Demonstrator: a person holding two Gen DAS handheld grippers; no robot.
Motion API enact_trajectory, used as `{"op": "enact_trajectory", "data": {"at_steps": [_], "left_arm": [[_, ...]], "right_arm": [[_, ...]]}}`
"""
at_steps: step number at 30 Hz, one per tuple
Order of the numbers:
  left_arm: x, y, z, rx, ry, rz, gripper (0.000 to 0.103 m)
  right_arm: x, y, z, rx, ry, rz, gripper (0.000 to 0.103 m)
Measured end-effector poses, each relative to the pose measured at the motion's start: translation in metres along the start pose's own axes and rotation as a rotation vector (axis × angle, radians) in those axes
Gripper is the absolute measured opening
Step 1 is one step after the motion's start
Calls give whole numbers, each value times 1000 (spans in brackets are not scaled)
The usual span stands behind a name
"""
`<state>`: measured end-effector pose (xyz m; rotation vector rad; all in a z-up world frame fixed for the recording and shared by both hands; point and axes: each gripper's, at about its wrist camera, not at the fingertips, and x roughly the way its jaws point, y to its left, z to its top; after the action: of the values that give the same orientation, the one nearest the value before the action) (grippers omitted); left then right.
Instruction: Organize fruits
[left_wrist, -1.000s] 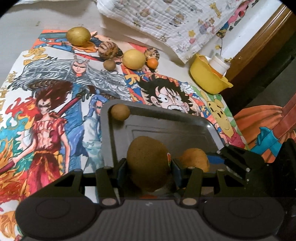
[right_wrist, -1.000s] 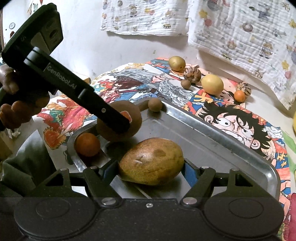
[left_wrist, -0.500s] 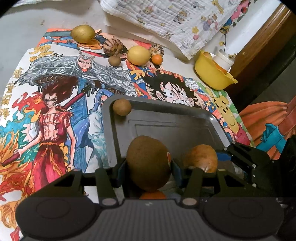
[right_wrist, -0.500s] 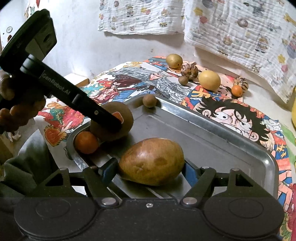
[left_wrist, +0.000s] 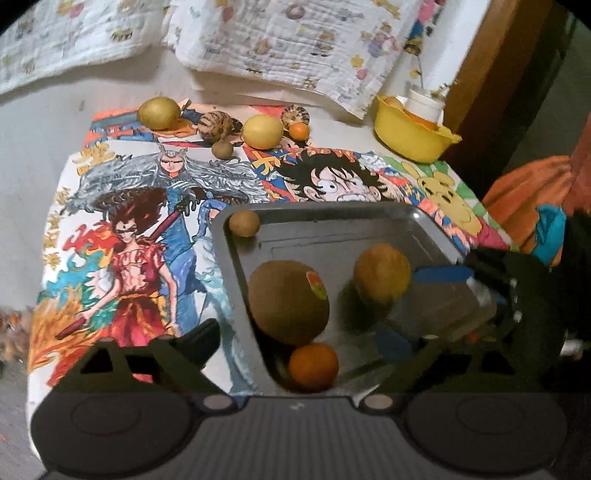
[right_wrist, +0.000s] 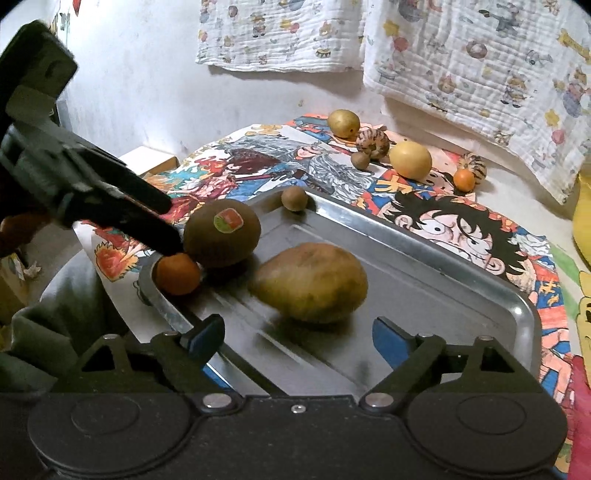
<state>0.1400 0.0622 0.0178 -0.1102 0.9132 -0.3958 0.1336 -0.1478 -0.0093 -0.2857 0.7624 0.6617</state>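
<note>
Tray (right_wrist: 436, 258): metal, sits on cartoon-print cloth (right_wrist: 461, 225), holds four fruits. Kiwi (right_wrist: 221, 232) with red-green sticker on top, near left rim. Small orange (right_wrist: 177, 274) touching kiwi on its near side, in tray corner. Mango (right_wrist: 310, 282) lying mid-tray, just beside kiwi, not touching either gripper. Small brown fruit (right_wrist: 294, 198) at far left corner of tray.

Right gripper (right_wrist: 299, 339): jaws spread wide, blue pads either side of mango's near end, nothing held. Left gripper (left_wrist: 295, 343): jaws likewise apart, kiwi and small orange lying between and ahead of fingers, nothing clamped. Seen from right wrist, left gripper's dark finger tip (right_wrist: 162, 240) right at small orange and kiwi; contact not resolvable.

Outside tray, far edge of cloth: yellow-green fruit (left_wrist: 159, 112), striped nut-like fruit (left_wrist: 216, 125), small brown one (left_wrist: 222, 148), yellow round fruit (left_wrist: 263, 131), second striped fruit (left_wrist: 295, 116), tiny orange (left_wrist: 298, 130), clustered close. Yellow bowl (left_wrist: 413, 136) off right end with white cup (left_wrist: 424, 107) inside. Printed cloths (right_wrist: 472, 55) hanging on wall behind.
</note>
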Motion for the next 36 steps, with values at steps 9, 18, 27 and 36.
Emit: {"op": "enact_trajectory", "data": {"at_steps": [9, 18, 27, 36], "left_arm": [[-4, -2, -12, 51, 34, 34, 101], [-1, -5, -7, 92, 60, 50, 102], [1, -1, 9, 86, 53, 59, 102], [4, 13, 32, 51, 27, 75, 102]], "right_arm": [[-14, -6, -7, -23, 32, -48, 99], [-30, -26, -9, -45, 64, -144, 102], [-31, -51, -3, -30, 73, -211, 102], [-21, -66, 19, -37, 61, -224, 102]]}}
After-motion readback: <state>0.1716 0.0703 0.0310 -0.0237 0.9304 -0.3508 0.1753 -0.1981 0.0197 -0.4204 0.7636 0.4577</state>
